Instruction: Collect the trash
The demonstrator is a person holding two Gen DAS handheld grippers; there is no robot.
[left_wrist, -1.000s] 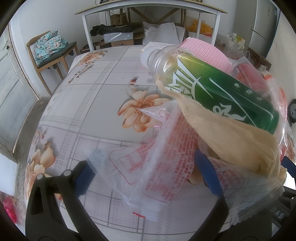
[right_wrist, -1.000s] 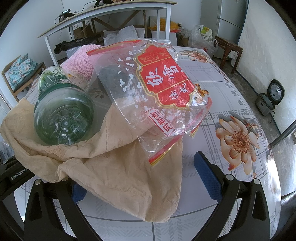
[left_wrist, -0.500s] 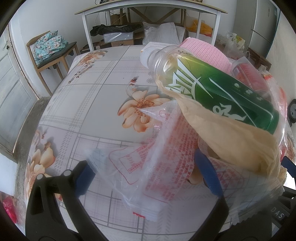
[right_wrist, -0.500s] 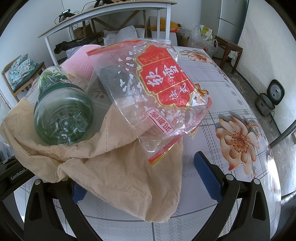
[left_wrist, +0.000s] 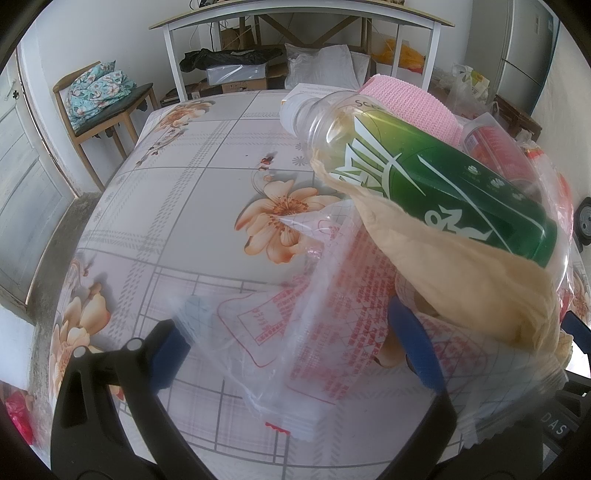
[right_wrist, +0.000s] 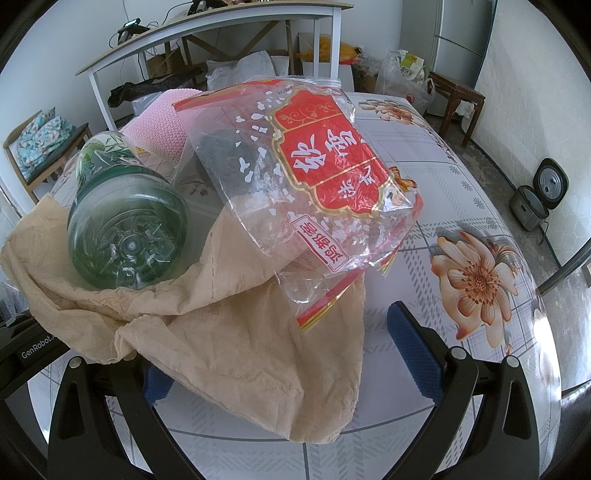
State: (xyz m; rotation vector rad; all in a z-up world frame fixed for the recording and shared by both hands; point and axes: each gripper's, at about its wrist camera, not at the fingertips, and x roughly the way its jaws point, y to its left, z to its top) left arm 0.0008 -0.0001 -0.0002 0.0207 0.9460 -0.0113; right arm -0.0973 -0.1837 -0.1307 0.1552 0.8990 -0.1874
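A green plastic bottle point(left_wrist: 424, 177) lies tilted on a crumpled beige paper cloth point(left_wrist: 461, 269), cap end up. A clear plastic bag with red print point(left_wrist: 295, 332) lies flat between the fingers of my left gripper point(left_wrist: 293, 350), which is open. In the right wrist view the bottle point(right_wrist: 125, 236) shows its base. A clear bag with a red label point(right_wrist: 321, 177) rests on the beige cloth point(right_wrist: 258, 350). My right gripper point(right_wrist: 284, 365) is open over that cloth, which hides part of its left pad point(right_wrist: 155, 380).
The floral tablecloth point(left_wrist: 184, 184) stretches away to the left and far side. A pink knitted cloth point(right_wrist: 159, 129) lies behind the bottle. A chair point(left_wrist: 103, 96), a white desk point(left_wrist: 295, 22), a wooden stool point(right_wrist: 458, 96) and a rice cooker point(right_wrist: 543, 199) stand around the table.
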